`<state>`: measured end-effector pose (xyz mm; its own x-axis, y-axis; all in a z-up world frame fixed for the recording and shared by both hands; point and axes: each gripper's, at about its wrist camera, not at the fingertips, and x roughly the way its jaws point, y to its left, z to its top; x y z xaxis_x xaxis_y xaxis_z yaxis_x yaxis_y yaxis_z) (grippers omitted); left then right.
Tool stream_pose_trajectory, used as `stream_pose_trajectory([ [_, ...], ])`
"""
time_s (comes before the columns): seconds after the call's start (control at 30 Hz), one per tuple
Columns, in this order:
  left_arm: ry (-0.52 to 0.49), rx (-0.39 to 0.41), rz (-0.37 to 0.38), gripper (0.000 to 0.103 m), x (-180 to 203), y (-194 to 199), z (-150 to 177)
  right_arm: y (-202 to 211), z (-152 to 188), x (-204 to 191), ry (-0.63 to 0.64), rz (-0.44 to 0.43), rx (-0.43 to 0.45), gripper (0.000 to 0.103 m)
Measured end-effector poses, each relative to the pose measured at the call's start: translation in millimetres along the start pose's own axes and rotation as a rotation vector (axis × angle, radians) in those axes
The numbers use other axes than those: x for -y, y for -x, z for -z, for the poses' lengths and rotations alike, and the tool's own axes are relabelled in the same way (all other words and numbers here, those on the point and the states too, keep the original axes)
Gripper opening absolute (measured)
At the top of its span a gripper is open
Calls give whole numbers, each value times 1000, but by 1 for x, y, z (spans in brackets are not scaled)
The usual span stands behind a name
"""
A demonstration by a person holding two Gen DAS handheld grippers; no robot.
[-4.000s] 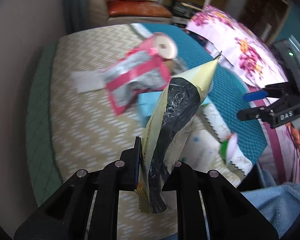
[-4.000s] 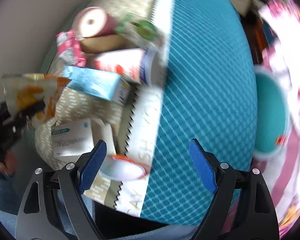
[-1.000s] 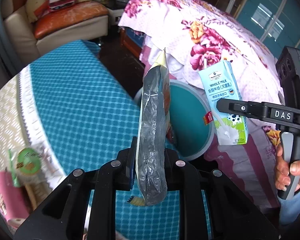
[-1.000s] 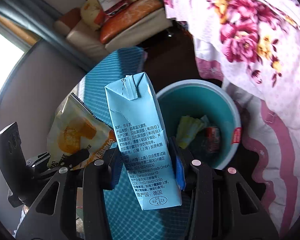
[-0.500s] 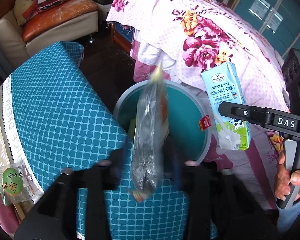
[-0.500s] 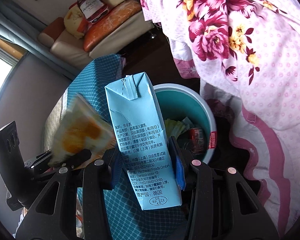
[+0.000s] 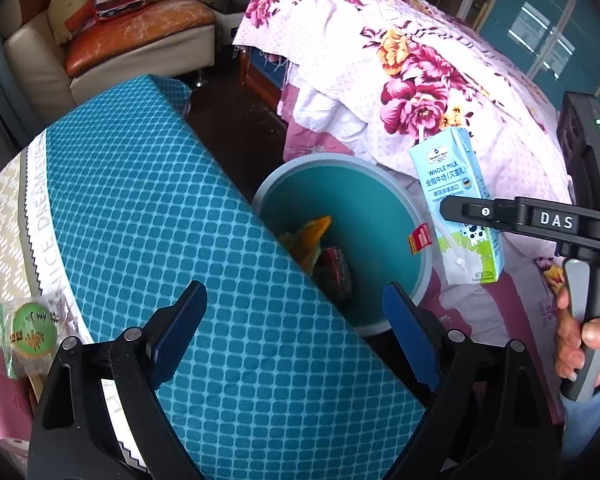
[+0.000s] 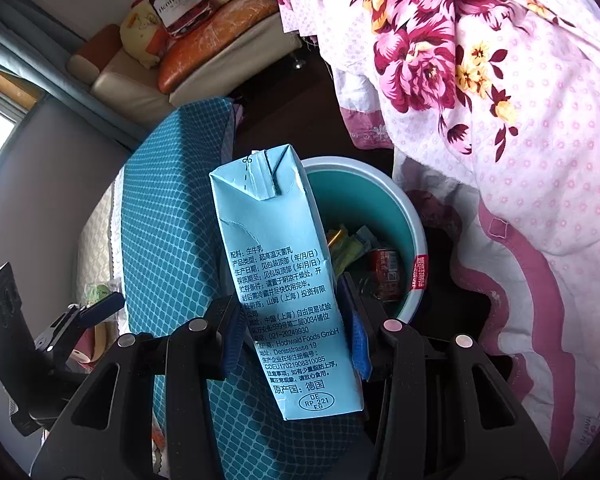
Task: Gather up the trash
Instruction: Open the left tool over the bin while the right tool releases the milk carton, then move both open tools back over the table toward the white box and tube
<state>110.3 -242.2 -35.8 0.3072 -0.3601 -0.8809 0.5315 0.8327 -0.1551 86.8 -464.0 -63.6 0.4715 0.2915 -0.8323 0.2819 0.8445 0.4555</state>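
Jaws of the left gripper (image 7: 294, 326) stand wide apart with nothing between them, having just been opening, and they hang over the edge of a worktop (image 7: 148, 208) covered in a teal cloth with a diamond grid. Just past that edge, on the floor below, sits a round teal bin (image 7: 420, 216). Inside it lies a yellow and orange snack bag (image 7: 310, 236) beside a dark red can (image 7: 334, 260), with other wrappers around them. To the right, the right gripper (image 8: 296, 332) has its blue-padded jaws clamped on the lower half of a light blue milk carton (image 8: 276, 264), held upright in the air with its folded top uppermost. From the left wrist view the carton (image 7: 458, 200) shows its front, printed "WHOLE MILK", and it hangs near the bin's right rim, in front of a floral bedspread (image 7: 420, 60) in pink and white. A person's hand (image 7: 584, 340) grips the right gripper's handle at the picture's right edge. At the worktop's left end lies a clear packet with a green round label (image 7: 32, 328), beside something pink that is cut off by the edge. A pale sofa (image 7: 112, 48) with orange cushions stands at the back of the room.
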Motion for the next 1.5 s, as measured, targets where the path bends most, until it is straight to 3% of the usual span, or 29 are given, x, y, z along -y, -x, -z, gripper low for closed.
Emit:
stream_pose_trajectory([
  [0.6,45,11,22,91,-26,11,13,-13,5,-33,59,63,-30,43],
  [0.63,47,12,24,91,-27,12,14,-12,6,-35,59,62,-30,45],
  [0.7,51,12,25,91,-29,15,16,-11,6,-37,57,65,-28,61],
  [0.8,59,14,31,91,-32,19,19,-9,8,-40,49,64,-35,74],
  [1.07,56,34,16,91,-40,39,34,-3,20,-57,82,80,-52,77],
  [1.23,61,37,4,91,-55,56,53,0,35,-83,176,93,-74,77],
  [1.5,69,39,-20,91,-95,93,101,0,72,-145,441,117,-146,77],
])
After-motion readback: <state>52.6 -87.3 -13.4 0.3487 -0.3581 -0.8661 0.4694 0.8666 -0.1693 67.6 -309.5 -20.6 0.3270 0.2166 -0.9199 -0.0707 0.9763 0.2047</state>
